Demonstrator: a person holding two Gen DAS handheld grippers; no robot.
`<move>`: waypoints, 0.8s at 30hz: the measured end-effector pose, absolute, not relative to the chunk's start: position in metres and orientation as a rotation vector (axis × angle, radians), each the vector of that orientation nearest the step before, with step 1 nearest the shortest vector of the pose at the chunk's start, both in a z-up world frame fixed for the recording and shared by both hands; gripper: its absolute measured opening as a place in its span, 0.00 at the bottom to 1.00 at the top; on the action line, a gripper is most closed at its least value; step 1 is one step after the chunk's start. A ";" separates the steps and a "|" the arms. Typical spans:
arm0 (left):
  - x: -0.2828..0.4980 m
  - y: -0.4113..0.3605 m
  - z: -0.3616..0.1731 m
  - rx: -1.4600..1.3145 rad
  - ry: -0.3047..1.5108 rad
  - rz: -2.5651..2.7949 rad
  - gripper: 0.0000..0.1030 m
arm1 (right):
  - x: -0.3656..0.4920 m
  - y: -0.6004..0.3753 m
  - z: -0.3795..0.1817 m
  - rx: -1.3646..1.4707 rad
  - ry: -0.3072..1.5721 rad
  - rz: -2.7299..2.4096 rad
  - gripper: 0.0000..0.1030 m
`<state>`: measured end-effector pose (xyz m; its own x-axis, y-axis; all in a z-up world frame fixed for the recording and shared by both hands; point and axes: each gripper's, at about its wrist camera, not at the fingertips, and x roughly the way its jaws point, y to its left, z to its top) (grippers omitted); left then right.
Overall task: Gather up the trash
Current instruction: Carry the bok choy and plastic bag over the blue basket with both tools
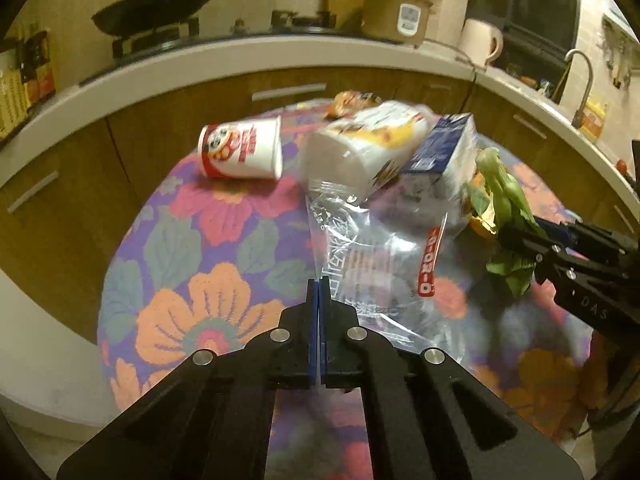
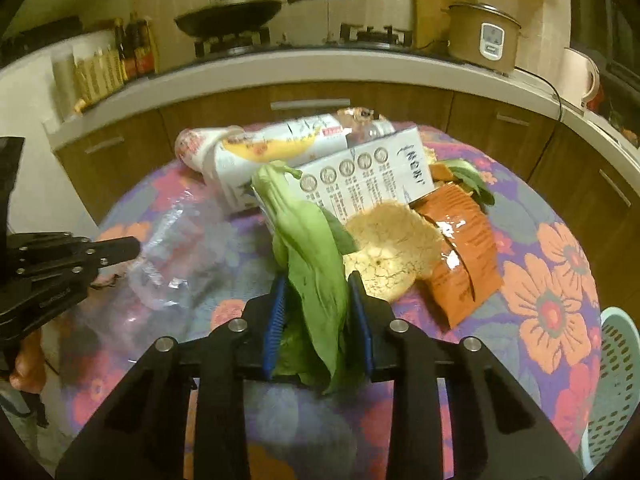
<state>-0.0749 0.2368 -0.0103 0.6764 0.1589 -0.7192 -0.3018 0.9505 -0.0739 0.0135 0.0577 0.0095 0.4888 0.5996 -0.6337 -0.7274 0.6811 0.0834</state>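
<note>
My left gripper (image 1: 319, 284) is shut, its blue pads pinching the near edge of a clear plastic bag (image 1: 372, 248) that lies on the flowered tablecloth (image 1: 200, 280). My right gripper (image 2: 318, 284) is shut on a green leafy vegetable (image 2: 312, 248), whose pale stalk sticks up past the fingertips. In the left wrist view the right gripper (image 1: 508, 236) holds that vegetable (image 1: 500, 188) just right of the bag. Behind the bag lie a red and white cup (image 1: 240, 148), a white cup with yellow print (image 1: 360, 148) and a blue carton (image 1: 440, 148), all on their sides.
A pale dried peel (image 2: 388, 248) and an orange wrapper (image 2: 460, 248) lie right of the vegetable. A light green slotted basket (image 2: 616, 380) stands beyond the table's right edge. Brown cabinets and a white counter (image 1: 280, 52) with a pan and rice cooker curve behind.
</note>
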 end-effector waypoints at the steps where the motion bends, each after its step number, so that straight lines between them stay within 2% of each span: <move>1: -0.076 0.234 -0.005 -0.194 0.777 0.258 0.00 | 0.010 0.050 0.014 -0.190 0.673 0.820 0.27; 10: -0.084 0.207 0.022 -0.214 0.701 0.191 0.00 | -0.001 0.006 0.032 -0.131 0.654 0.811 0.27; 18: -0.100 0.209 0.015 -0.266 0.745 0.141 0.00 | -0.006 -0.022 0.032 -0.088 0.663 0.784 0.27; 20: -0.100 0.210 0.007 -0.273 0.765 0.155 0.08 | -0.005 -0.023 0.027 -0.092 0.676 0.772 0.27; 22: -0.098 0.211 0.000 -0.286 0.778 0.147 0.45 | -0.003 -0.024 0.022 -0.087 0.690 0.768 0.27; 24: -0.095 0.208 -0.007 -0.262 0.793 0.160 0.51 | -0.001 -0.027 0.019 -0.071 0.705 0.768 0.27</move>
